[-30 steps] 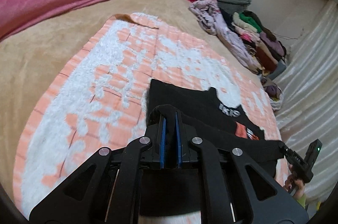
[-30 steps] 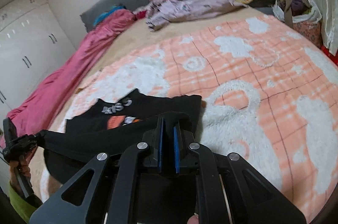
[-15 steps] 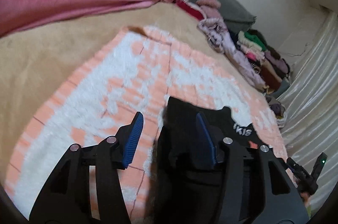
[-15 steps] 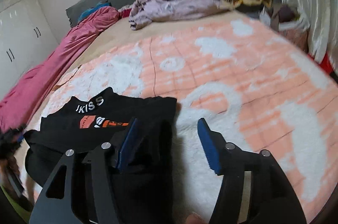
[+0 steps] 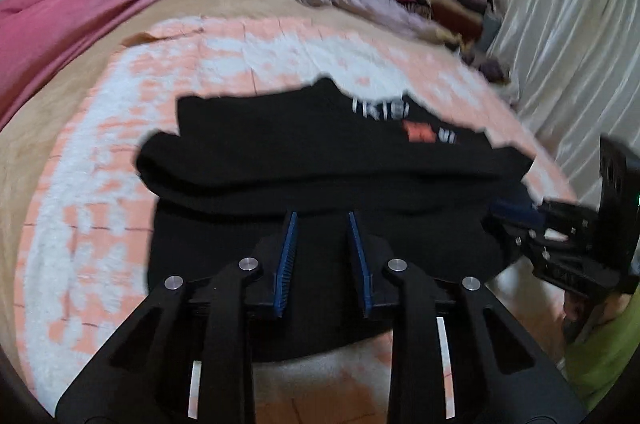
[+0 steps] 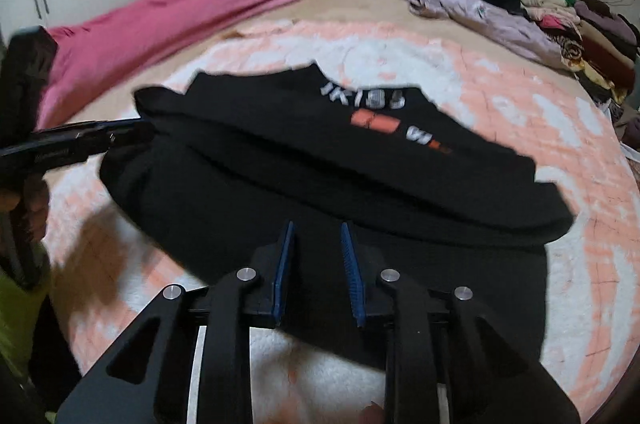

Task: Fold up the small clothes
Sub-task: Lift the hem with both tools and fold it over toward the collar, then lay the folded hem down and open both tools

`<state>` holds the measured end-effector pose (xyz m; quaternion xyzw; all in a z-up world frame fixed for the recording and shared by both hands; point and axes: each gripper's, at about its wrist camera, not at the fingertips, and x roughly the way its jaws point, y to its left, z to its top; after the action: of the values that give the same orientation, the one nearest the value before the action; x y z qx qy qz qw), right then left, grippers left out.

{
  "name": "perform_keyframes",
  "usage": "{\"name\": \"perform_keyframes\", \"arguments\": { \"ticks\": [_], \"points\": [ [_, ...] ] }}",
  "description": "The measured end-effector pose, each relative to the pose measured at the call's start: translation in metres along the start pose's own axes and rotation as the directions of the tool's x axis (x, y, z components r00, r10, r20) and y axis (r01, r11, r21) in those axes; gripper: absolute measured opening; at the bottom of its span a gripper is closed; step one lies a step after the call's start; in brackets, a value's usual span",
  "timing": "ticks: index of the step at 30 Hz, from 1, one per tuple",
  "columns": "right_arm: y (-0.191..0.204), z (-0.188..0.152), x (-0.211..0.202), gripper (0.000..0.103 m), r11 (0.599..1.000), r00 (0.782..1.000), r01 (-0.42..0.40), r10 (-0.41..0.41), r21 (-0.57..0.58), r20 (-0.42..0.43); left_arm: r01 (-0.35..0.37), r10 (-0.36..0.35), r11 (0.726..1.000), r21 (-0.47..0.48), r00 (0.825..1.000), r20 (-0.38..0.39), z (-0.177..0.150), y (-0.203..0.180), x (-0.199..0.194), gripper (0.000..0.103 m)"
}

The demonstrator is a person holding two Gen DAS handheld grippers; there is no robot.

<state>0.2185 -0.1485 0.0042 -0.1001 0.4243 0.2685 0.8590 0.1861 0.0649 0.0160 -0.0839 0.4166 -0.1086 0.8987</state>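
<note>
Both sets of fingers are closing with nothing pinched: the left gripper and right gripper hover over the near part of the black T-shirt, which lies partly folded on the peach-and-white blanket on the bed. It looks light, limp and prone to bunching; the outer corners of the folded edge seem the best hold

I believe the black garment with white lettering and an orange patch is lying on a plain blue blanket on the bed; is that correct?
Not quite: the blanket is peach-orange with white patches, not plain blue, as the right wrist view shows. The rest holds: the black garment, with white lettering and an orange patch, lies on it on the bed.
</note>
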Motion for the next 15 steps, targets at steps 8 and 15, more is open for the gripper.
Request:
{"name": "perform_keyframes", "arguments": {
  "ticks": [8, 15],
  "points": [
    [0.002, 0.011, 0.036, 0.023, 1.000, 1.000, 0.028, -0.028, -0.007, 0.010, -0.038, 0.036, 0.997, 0.064, 0.999, 0.040, 0.007, 0.002, 0.021, 0.024],
    [-0.030, 0.060, 0.046, 0.023, 0.995, 0.991, 0.078, -0.085, 0.066, 0.104, -0.063, 0.068, 0.997, -0.036, 0.980, 0.184, 0.046, 0.033, 0.023, 0.045]
  ]
}}
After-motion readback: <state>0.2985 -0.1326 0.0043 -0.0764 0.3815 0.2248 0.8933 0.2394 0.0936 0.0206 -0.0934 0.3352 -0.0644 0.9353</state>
